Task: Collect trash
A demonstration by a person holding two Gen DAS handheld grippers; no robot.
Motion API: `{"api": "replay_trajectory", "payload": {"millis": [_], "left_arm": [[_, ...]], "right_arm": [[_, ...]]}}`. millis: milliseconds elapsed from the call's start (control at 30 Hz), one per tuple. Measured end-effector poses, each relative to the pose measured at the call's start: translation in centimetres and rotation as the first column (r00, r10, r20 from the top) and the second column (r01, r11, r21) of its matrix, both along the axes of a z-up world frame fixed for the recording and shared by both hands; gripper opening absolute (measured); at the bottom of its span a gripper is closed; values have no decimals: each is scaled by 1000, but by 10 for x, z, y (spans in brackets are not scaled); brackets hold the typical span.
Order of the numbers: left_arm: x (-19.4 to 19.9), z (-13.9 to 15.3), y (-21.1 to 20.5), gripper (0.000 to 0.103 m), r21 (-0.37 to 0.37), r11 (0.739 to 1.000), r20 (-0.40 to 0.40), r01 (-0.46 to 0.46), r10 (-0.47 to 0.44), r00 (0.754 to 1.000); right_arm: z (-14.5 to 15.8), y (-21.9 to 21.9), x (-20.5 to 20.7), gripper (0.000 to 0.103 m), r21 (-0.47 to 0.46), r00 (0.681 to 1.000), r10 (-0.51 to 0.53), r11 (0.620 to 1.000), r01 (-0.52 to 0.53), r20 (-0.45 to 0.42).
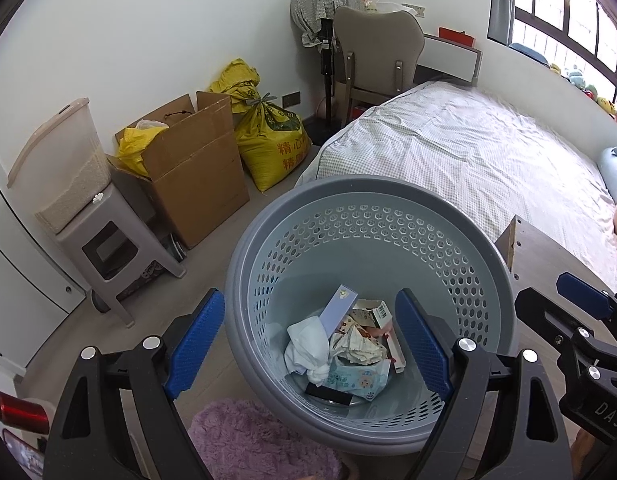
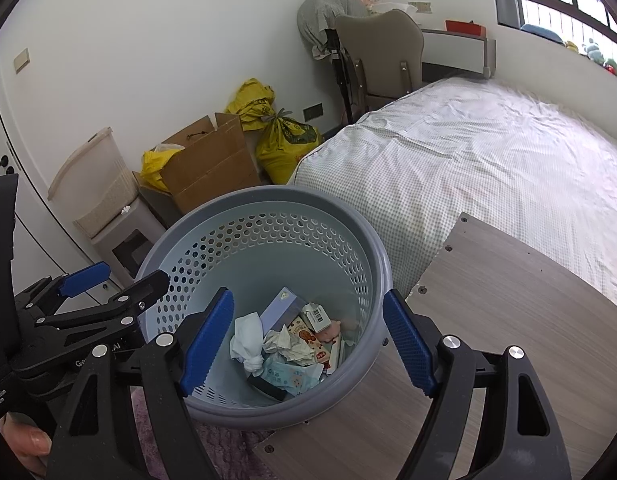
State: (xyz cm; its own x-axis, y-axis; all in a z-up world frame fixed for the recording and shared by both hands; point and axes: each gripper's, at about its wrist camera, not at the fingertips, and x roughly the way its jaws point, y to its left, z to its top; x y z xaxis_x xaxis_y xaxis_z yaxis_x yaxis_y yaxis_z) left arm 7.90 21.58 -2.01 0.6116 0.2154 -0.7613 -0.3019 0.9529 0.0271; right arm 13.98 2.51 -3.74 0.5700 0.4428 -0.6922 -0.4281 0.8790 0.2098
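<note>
left wrist view: left tongs (image 1: 308,344) wide apart, nothing between the pads, hovering over the grey basket (image 1: 484,264) and pointing down into it. right tongs (image 2: 308,344) also apart and empty, over the same basket from the table (image 2: 508,340) side. trash (image 1: 344,344) already at the bottom, directly under both tongs: crumpled tissue (image 1: 308,340), long box (image 1: 340,308) lying tilted, wipes pack (image 1: 356,380). probably near the end; both about equally near.

1. The bin (image 1: 460,216) stands on the floor, left of the table (image 2: 508,320).
2. Trash (image 1: 348,348) lies in the bin.
3. The bed (image 1: 468,148) lies behind the table.
4. A box (image 1: 196,164) stands behind the bin, sacks (image 1: 268,136) right of it.
5. A rug (image 1: 260,440) lies before the bin.
</note>
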Motion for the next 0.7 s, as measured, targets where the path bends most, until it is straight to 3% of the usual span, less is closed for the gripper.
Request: {"api": "replay_trajectory", "payload": {"millis": [700], "left_arm": [[-1, 1, -3, 83, 4, 1000, 4, -3, 3, 1000]], "right_arm": [[-1, 0, 0, 76, -1, 1000, 0, 1000, 0, 5]]}}
